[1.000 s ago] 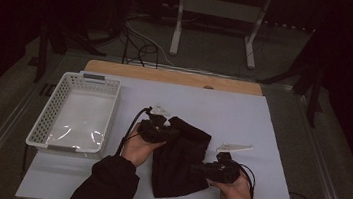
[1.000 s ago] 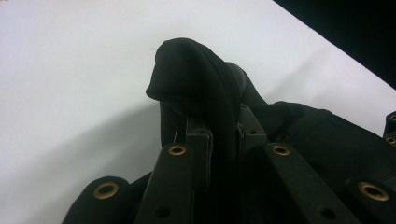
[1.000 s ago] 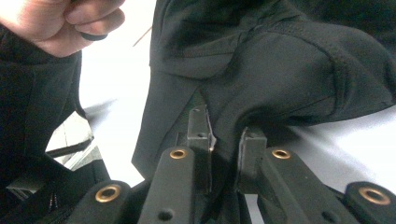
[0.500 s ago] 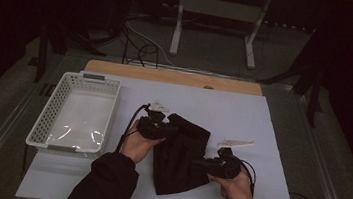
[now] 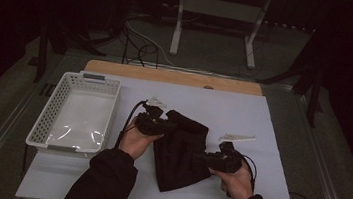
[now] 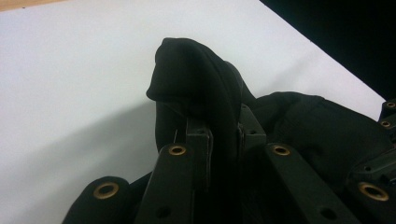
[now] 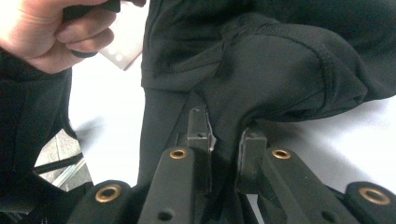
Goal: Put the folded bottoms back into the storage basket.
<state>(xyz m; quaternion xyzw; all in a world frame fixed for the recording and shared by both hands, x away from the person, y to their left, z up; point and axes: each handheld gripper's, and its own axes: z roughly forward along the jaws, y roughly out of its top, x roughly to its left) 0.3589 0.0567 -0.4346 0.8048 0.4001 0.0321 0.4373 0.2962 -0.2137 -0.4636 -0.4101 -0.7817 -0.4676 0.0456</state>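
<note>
Cloth: a black garment [image 5: 181, 150] lies crumpled mid-worktop [image 5: 263, 119], right of the white basket [image 5: 74, 118].
Left tongs [image 5: 167, 126]: clamped on a raised fold at the garment's far left edge; the fold stands up between the jaws.
Right tongs [image 5: 199, 158]: clamped on a hem at the near right side.
Change: over the last second the right hand has edged slightly rightward; the left looks unmoved, both grips unchanged.
Meaning: both edges seem secured, so spreading or folding the garment can probably start; the basket is empty.
</note>
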